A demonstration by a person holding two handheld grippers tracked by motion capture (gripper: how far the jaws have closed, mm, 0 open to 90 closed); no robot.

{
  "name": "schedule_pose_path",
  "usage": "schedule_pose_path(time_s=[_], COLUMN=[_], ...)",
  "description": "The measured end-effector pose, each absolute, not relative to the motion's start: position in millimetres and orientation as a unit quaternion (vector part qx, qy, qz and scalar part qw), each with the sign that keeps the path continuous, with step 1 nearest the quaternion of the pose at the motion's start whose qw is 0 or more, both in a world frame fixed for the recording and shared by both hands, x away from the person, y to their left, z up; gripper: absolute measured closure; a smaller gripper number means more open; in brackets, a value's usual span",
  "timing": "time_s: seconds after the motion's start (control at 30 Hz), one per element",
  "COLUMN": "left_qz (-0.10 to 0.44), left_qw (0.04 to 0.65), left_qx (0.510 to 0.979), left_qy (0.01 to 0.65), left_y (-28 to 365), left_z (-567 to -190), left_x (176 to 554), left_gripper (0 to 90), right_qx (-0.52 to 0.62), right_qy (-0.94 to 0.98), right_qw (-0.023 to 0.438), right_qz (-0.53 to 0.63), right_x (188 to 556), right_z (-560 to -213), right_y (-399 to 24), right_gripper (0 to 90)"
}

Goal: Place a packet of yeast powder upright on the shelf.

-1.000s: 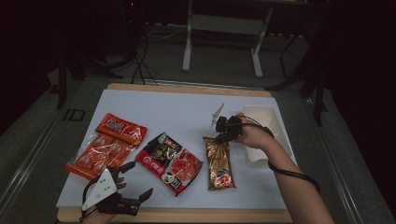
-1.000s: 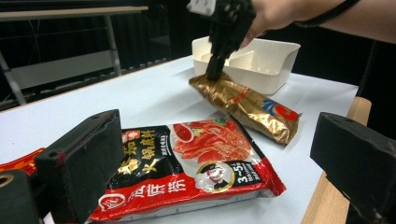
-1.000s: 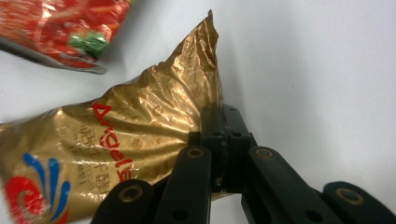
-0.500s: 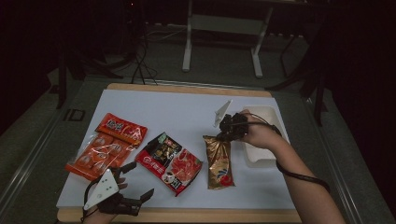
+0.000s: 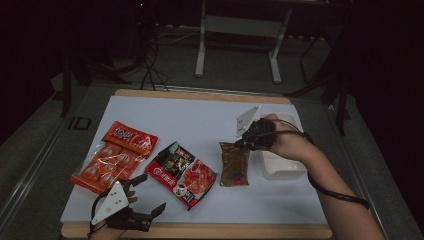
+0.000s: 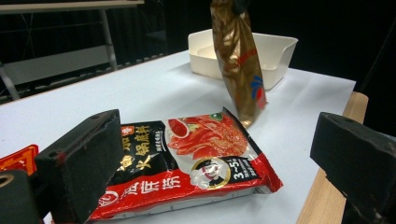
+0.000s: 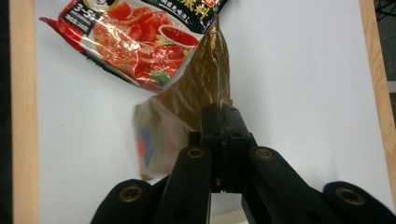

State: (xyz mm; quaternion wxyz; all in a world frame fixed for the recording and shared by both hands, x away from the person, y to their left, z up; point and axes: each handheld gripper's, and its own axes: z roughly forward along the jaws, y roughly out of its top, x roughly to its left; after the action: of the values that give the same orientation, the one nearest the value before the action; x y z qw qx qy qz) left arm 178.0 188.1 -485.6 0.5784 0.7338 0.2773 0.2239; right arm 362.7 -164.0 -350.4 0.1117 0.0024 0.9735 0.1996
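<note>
Dark floor and metal stand legs surround a white table (image 5: 200,120) edged in pale wood. On it, from nine o'clock toward three in the high view, lie an orange crinkly packet (image 5: 112,156) with clear windows, a glossy red-and-black hotpot base packet (image 5: 181,173) printed with Chinese characters and "3~5" in a gold roundel, a brown-gold foil pouch (image 5: 234,165), and a white plastic rectangular tray (image 5: 280,162) at three o'clock. The right gripper (image 5: 241,143) has its jaws pinched tight on the upper edge of the foil pouch, just beside the tray's near wall; in the left gripper view the pouch (image 6: 240,60) hangs nearly upright, long axis vertical, its lower end touching the table beside the hotpot packet (image 6: 187,161), with red lettering too small to read and a blue-and-red mark low on its face. The left gripper (image 5: 144,200) sits at seven o'clock by the table's near edge, jaws spread wide and empty, pointing toward the hotpot packet.
</note>
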Motion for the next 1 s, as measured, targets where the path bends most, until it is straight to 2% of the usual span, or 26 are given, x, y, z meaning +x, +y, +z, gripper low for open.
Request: schedule_pose_path(time_s=[0.43, 1.0], left_qz=[0.223, 0.222], left_qw=[0.579, 0.576], left_qx=[0.733, 0.736], left_qy=[0.278, 0.278], left_y=[188, 188], left_z=[-486, -487], left_x=[178, 178], left_gripper=[3.3, 3.3], right_qx=[0.05, 0.106], right_qy=[0.955, 0.933], right_qw=[0.166, 0.238], right_qz=[0.239, 0.246], right_x=[385, 420], right_z=[-306, -264], right_y=[-181, -211], right_gripper=[90.0, 90.0])
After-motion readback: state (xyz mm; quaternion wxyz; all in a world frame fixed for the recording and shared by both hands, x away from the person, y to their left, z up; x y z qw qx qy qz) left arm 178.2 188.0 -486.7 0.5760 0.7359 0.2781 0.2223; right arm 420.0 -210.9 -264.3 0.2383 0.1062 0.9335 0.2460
